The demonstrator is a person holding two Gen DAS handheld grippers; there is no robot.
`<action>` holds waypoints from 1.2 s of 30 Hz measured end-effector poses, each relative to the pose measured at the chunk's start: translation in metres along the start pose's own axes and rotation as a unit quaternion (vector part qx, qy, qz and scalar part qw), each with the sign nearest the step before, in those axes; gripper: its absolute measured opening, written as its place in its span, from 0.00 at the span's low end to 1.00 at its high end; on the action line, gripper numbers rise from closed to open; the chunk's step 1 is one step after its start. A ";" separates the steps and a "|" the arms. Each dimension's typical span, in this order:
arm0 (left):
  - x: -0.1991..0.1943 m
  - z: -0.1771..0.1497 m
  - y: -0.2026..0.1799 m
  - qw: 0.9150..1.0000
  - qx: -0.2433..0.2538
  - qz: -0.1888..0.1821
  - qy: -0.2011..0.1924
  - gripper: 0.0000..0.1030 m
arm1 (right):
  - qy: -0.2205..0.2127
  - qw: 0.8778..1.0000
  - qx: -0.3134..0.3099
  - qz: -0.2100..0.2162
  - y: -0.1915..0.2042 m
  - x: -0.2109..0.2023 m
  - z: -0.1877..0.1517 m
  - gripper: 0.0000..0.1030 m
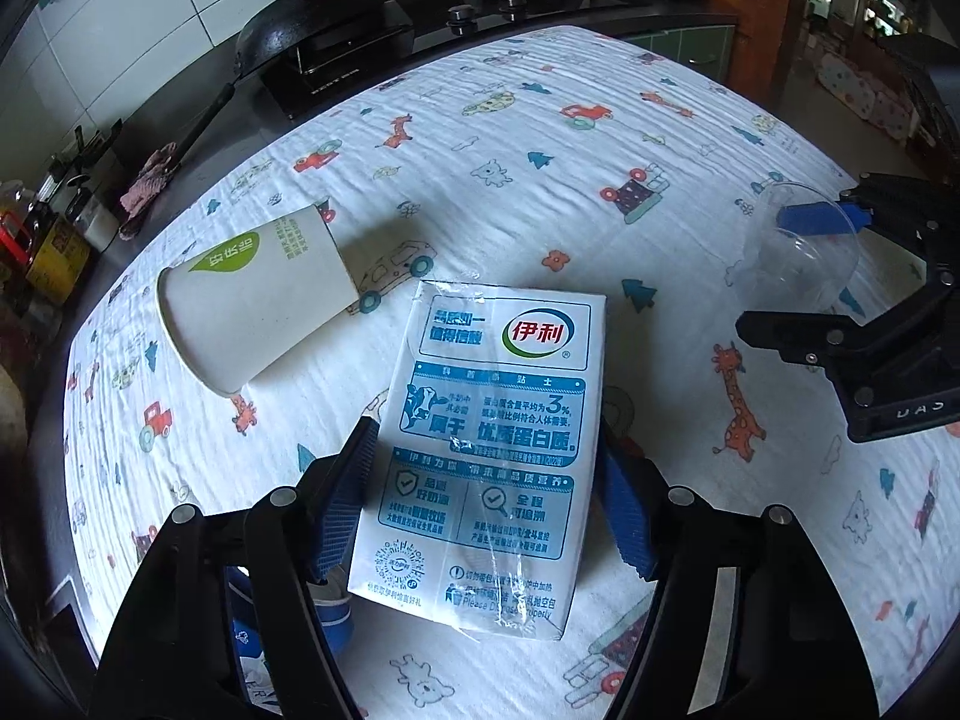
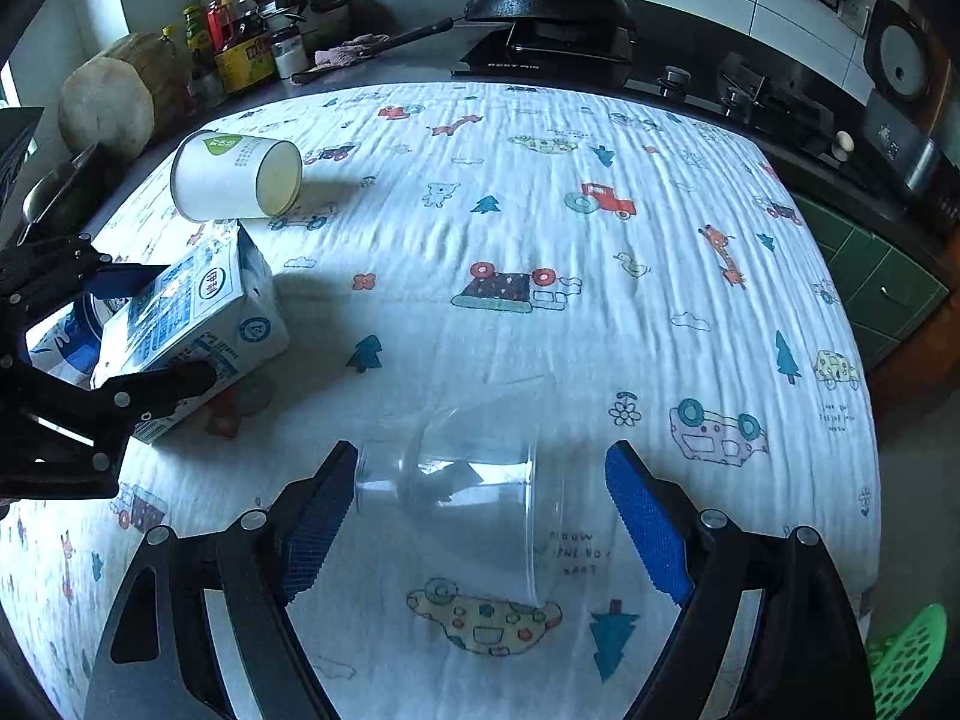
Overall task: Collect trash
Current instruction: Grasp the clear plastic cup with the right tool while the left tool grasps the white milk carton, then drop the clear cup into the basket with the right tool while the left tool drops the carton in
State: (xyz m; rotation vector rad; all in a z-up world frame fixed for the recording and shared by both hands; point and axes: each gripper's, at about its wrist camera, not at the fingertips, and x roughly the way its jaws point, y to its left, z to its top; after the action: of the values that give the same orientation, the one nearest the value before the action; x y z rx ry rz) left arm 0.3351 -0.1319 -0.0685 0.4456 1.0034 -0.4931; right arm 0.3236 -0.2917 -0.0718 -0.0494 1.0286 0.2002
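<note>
Item 1, milk carton point(image 1: 492, 456): lying flat on the counter point(image 1: 600, 120), which is wearing a cloth printed with cars and giraffes. The left tongs point(image 1: 486, 504) are straddling it, one blue pad at each long side. The left pad is looking pressed to the carton's edge; the right pad is sitting just at or behind the other edge, so whether the grip is fully made cannot be told.

Item 2, clear plastic cup point(image 2: 468, 480): lying on its side on the cloth, between the fingers of the right tongs point(image 2: 480, 516). The jaws are standing fairly wide; the left pad is nearly touching the rim, while the right pad is standing apart from the cup. Not yet gripped.

Item 3, paper cup point(image 1: 252, 312): lying tipped over on the cloth beyond the carton, apart from both tongs, nothing reaching for it.

Item 4, green perforated basket point(image 2: 906, 660): showing at the counter's near edge in the right view; possibly the receptacle, though that is a guess.

Progress: all three pieces are lying uncollected on the counter. Two pickups are starting; lifting, depositing, and the paper cup are all remaining.
</note>
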 end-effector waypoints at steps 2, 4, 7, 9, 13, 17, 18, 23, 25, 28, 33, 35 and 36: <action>0.000 -0.001 0.001 1.000 -0.002 0.001 -0.001 0.66 | 0.000 1.000 0.003 0.004 0.000 0.003 0.001 0.66; 0.000 -0.002 0.001 1.000 -0.002 0.000 -0.003 0.66 | 0.005 1.000 0.008 0.006 -0.001 0.006 0.000 0.57; -0.001 -0.002 0.000 1.000 -0.004 0.003 -0.005 0.66 | -0.003 1.000 0.007 0.006 -0.001 0.002 -0.002 0.55; -0.002 -0.003 -0.001 1.000 -0.008 -0.001 -0.006 0.66 | -0.006 1.000 0.009 0.013 -0.001 -0.003 -0.006 0.50; -0.008 -0.005 -0.005 1.000 -0.011 -0.007 -0.009 0.66 | -0.010 1.000 0.019 0.023 -0.004 -0.019 -0.017 0.46; -0.018 -0.006 -0.016 1.000 -0.012 -0.016 -0.015 0.66 | -0.017 0.999 0.024 0.021 -0.009 -0.040 -0.033 0.46; -0.021 -0.006 -0.019 1.000 -0.012 -0.019 -0.017 0.66 | -0.019 0.999 0.027 0.019 -0.011 -0.045 -0.037 0.46; -0.040 -0.006 -0.049 0.999 0.009 -0.033 -0.031 0.66 | -0.028 0.998 0.049 0.010 -0.030 -0.079 -0.065 0.46; -0.047 -0.005 -0.064 0.998 0.016 -0.041 -0.037 0.66 | -0.029 0.998 0.063 -0.002 -0.043 -0.091 -0.078 0.46; -0.057 -0.001 -0.084 0.997 0.022 -0.061 -0.045 0.66 | -0.032 0.995 0.087 -0.026 -0.069 -0.111 -0.101 0.46; -0.071 0.008 -0.129 0.994 0.051 -0.079 -0.056 0.66 | -0.031 0.989 0.129 -0.065 -0.115 -0.142 -0.139 0.46; -0.077 0.013 -0.148 0.992 0.062 -0.089 -0.061 0.66 | -0.029 0.986 0.143 -0.087 -0.133 -0.153 -0.155 0.46; -0.080 0.015 -0.158 0.991 0.067 -0.092 -0.063 0.66 | -0.026 0.984 0.150 -0.093 -0.141 -0.157 -0.163 0.46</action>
State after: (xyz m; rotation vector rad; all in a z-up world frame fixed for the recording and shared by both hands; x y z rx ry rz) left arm 0.2177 -0.2523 -0.0112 0.4379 0.8958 -0.7498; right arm 0.1344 -0.4744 -0.0294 0.1314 0.9864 -0.1239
